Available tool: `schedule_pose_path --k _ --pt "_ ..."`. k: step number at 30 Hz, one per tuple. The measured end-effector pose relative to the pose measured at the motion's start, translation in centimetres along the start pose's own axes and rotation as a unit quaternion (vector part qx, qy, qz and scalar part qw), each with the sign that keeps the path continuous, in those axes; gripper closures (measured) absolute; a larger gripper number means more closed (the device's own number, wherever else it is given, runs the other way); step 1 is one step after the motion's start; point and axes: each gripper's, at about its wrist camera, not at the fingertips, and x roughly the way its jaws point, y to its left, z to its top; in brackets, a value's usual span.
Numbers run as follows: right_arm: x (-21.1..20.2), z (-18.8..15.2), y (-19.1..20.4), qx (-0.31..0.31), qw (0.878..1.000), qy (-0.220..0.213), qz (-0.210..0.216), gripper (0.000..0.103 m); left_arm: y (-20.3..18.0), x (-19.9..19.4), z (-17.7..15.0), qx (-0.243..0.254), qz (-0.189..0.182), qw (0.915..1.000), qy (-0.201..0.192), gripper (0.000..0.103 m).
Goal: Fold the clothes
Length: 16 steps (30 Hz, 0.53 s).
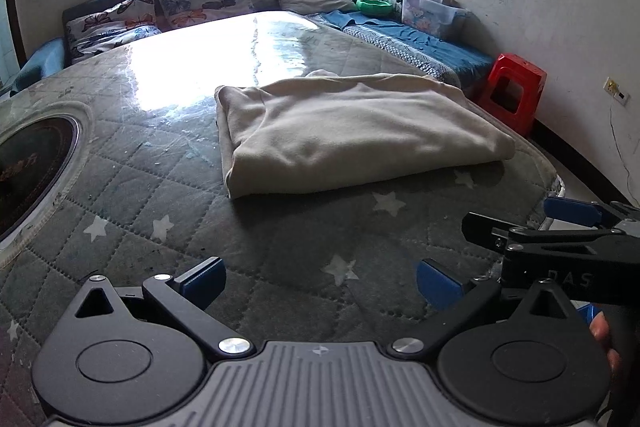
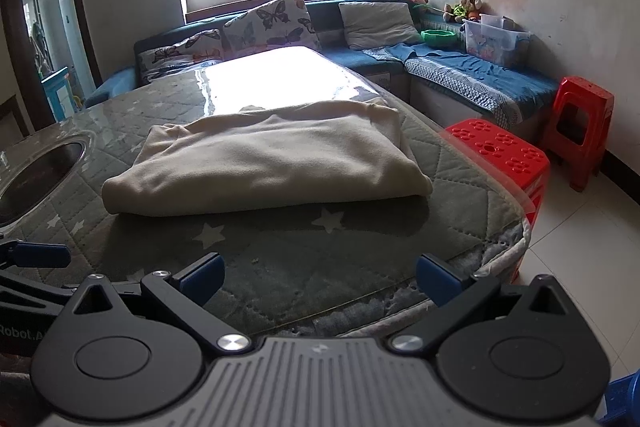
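Near the folded cream garment (image 1: 352, 135), each hand-held gripper, left (image 1: 320, 283) and right (image 2: 320, 279), spread wide, empty.

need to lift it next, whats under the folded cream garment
The cream garment lies on the quilted star-print cover. Whatever sits directly beneath its folds is hidden.

round inset (image 1: 32, 163) cut off, left edge

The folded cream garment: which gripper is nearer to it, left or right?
Right, by a small margin. The right gripper faces the cream garment almost directly; the left gripper sits slightly farther back and to its left. Neither touches it.
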Motion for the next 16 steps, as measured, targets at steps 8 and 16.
schedule_pose_path --k 8,16 --pt "-0.02 -0.09 0.04 0.001 1.0 0.001 0.0 0.0 -0.08 -0.03 -0.01 -0.001 -0.006 1.0 0.002 0.0" --pt "0.06 -0.19 0.08 0.0 1.0 0.002 -0.002 0.0 -0.04 -0.04 -0.12 0.0 -0.001 1.0 0.001 0.0"
